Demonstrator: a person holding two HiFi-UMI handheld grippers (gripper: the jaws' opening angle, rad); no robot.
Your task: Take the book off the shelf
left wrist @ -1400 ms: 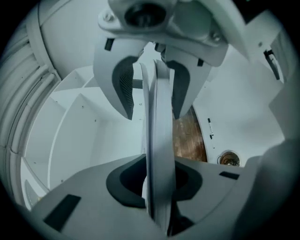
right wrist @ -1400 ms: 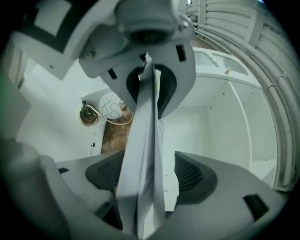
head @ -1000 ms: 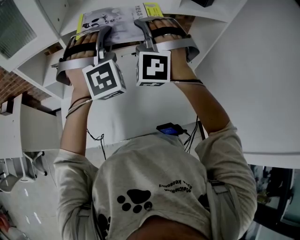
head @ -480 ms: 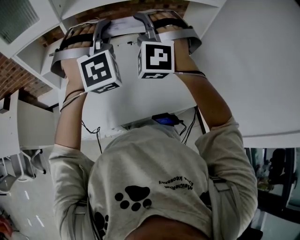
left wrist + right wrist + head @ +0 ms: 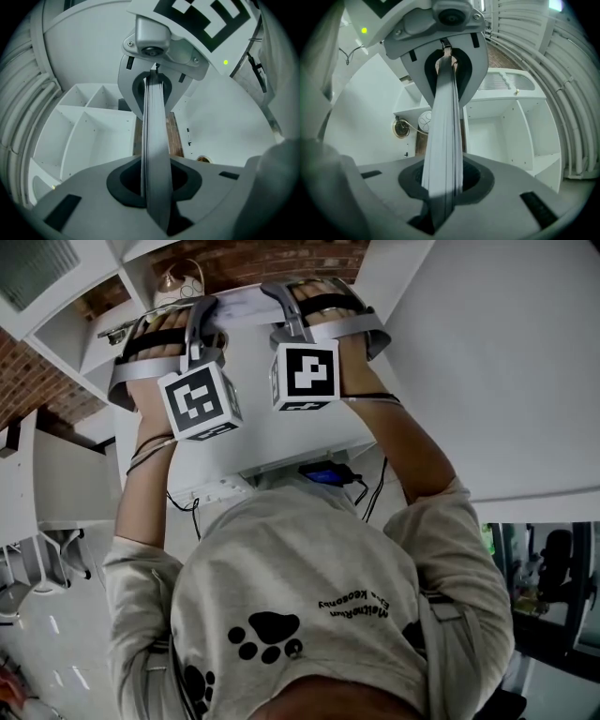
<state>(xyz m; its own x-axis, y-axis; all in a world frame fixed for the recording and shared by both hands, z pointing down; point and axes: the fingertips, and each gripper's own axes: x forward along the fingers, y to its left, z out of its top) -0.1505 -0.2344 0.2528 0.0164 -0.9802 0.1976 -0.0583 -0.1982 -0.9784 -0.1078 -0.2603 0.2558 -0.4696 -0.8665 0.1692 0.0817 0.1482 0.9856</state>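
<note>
With the left gripper and right gripper each clamped on the thin book, held out in front of the shelf, both hands should draw away from the shelf together and level, so it neither twists nor slips

A thin book with pale grey page edges is seen edge-on, as a narrow band. It is clamped near each end, between the jaws of the left gripper and the right gripper. It hangs in the air before the open compartments of the white shelf.
</note>
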